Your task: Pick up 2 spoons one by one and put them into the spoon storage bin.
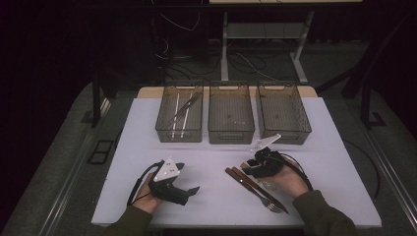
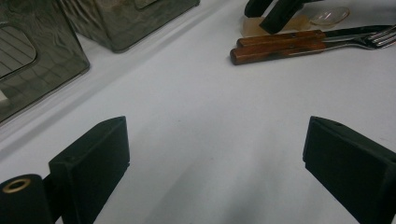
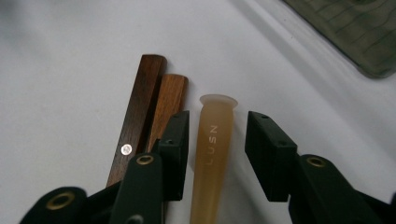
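A translucent amber utensil handle (image 3: 212, 154) lies on the white table (image 1: 147, 147) between the jaws of my right gripper (image 3: 217, 128). The left jaw is close against it and a gap shows at the right jaw, so the gripper is open. Just left of it lie two wooden-handled pieces (image 3: 142, 98), a knife and a fork (image 1: 255, 187), side by side. My left gripper (image 1: 189, 178) rests low over the table's front left. Its jaws stand wide open (image 2: 215, 154) with nothing between them.
Three translucent bins stand in a row at the back: the left one (image 1: 180, 114) holds thin sticks, while the middle (image 1: 231, 114) and right (image 1: 283, 112) ones look bare. The table's front edge is close to both hands.
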{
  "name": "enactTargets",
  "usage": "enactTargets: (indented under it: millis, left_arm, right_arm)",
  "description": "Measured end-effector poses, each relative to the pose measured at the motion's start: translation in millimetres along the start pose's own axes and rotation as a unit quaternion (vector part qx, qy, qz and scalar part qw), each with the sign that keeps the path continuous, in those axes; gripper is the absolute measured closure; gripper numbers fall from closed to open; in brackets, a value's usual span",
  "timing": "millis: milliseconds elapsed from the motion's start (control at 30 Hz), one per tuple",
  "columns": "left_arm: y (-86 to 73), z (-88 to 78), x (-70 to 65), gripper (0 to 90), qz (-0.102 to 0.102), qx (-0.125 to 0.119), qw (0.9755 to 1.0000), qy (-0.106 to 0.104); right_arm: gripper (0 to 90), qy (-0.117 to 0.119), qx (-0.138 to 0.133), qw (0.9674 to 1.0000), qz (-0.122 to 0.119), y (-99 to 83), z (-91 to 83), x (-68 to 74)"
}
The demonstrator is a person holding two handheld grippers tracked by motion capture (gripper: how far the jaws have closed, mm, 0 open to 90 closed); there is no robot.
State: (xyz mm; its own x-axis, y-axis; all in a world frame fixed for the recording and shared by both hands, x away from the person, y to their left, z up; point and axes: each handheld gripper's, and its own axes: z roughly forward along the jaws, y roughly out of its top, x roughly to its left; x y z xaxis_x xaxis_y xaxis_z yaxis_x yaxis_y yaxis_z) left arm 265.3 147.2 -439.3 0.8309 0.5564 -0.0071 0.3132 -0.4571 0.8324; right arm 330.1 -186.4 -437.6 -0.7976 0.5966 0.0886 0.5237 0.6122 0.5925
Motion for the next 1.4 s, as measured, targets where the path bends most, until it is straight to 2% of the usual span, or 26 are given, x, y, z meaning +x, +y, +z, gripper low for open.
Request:
enactTargets:
  millis: [400,600,1000,1267,1400]
  left_arm:
    - [0.0,0.4,-0.1,6.1,0.004,0.001,1.0000,-0.001]
    - [0.0,0.6,-0.1,6.2,0.005,0.002,1.0000,-0.002]
    - [0.3,0.0,0.0,6.3,0.002,-0.003,1.0000,-0.003]
    - [0.6,-1.3,0.6,6.4,0.003,-0.002,1.0000,-0.003]
    - [0.5,-1.2,0.5,6.5,0.002,-0.006,1.0000,-0.004]
  right_arm:
    - [68.2,-0.031,0.018,0.9991,-0.024,2.4,2.9,10.3]
    - [70.9,-0.036,0.024,0.9989,-0.018,3.7,3.1,12.6]
    - [73.6,-0.041,0.023,0.9983,-0.033,3.9,3.0,15.4]
    - [73.7,-0.029,0.015,0.9994,-0.011,2.4,1.0,7.7]
    - [73.7,-0.018,0.001,0.9998,0.003,1.5,-3.8,2.2]
